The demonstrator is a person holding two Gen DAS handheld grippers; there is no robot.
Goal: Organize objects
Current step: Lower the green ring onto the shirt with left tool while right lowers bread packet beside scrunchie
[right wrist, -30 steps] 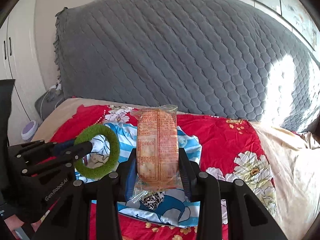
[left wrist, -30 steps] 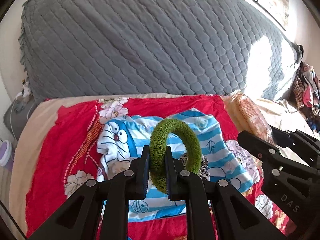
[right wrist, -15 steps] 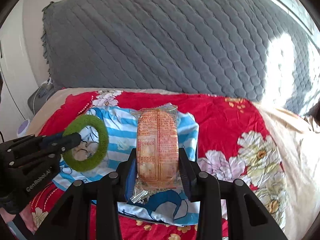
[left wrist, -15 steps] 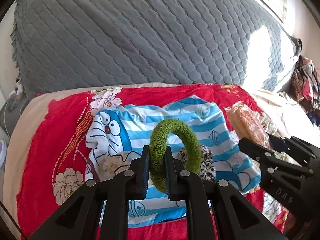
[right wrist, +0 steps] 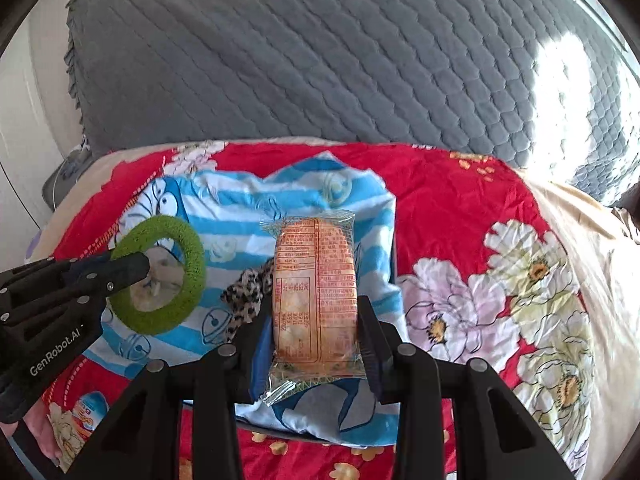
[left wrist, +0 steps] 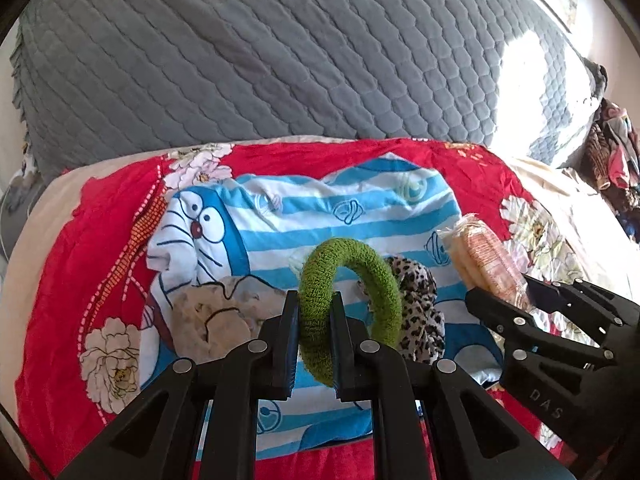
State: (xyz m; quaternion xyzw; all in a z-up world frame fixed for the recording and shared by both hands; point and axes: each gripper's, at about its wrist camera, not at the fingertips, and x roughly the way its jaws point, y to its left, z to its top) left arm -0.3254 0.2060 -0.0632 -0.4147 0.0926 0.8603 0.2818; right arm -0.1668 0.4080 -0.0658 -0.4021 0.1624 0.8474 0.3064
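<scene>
Gripping a fuzzy green ring (left wrist: 352, 300), left tongs (left wrist: 314, 340) clamped.

Two matte black plastic tongs fill the lower part of each view. The left tongs (left wrist: 314, 332) have two flat, slab-like fingers (left wrist: 289, 336) that widen back into angular arms with triangular cut-outs, each arm dotted with round silver screw heads. The right tongs (right wrist: 316, 344) share the same build, with dark blue pads (right wrist: 262, 344) lining the inner faces of the fingers. Seen from the side at the lower left of the right wrist view, the left tongs carry white lettering reading "GenRobot.AI". At the lower right of the left wrist view, the right tongs show embossed letters "DAS". A patch of bare skin from the person's hand (right wrist: 42, 428) shows at the lower left edge.
</scene>
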